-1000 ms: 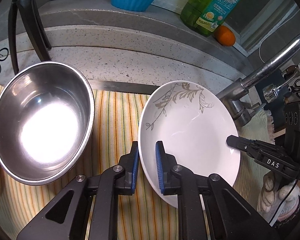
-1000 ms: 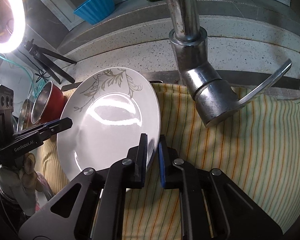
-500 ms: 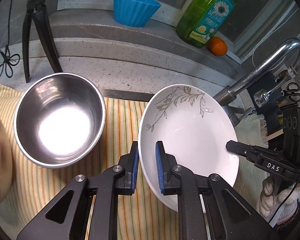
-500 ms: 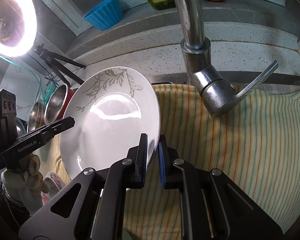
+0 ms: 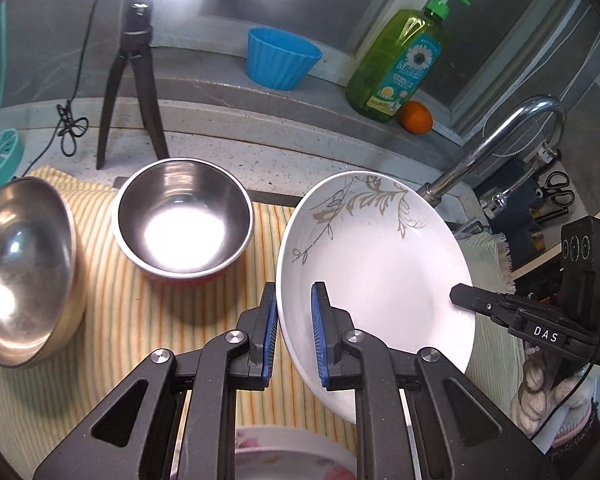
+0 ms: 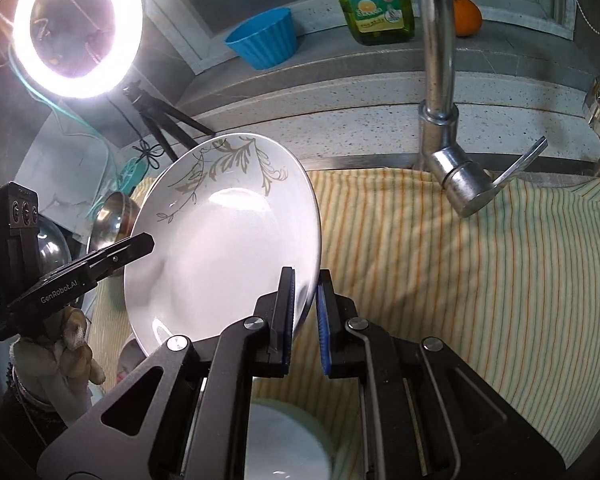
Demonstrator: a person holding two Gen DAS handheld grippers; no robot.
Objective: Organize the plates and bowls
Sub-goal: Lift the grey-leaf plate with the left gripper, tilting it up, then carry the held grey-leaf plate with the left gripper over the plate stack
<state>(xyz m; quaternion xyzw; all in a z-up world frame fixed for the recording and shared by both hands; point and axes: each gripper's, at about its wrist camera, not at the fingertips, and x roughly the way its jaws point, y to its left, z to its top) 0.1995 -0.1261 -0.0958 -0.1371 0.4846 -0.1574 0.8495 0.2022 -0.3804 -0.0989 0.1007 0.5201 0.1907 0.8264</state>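
A white plate with a grey leaf pattern point(image 5: 376, 256) is held in the air above the striped cloth point(image 5: 112, 312), tilted. My left gripper point(image 5: 294, 340) is shut on its left rim, and my right gripper point(image 6: 305, 312) is shut on its right rim point(image 6: 228, 256). The right gripper also shows in the left wrist view point(image 5: 512, 312), the left gripper in the right wrist view point(image 6: 100, 264). A steel bowl with a red outside point(image 5: 184, 220) sits on the cloth. A larger steel bowl point(image 5: 20, 272) stands at the left.
A chrome tap point(image 6: 440, 92) rises behind the cloth at the right. A floral plate point(image 5: 292, 460) and a white bowl point(image 6: 288, 440) lie below the grippers. A blue cup point(image 5: 280, 58), a green soap bottle point(image 5: 400, 64), an orange point(image 5: 418, 117) and a tripod point(image 5: 130, 92) stand behind.
Both grippers have lifted the plate up and back from the cloth. The bowls and the tap now look farther away, and dishes have come into view below.
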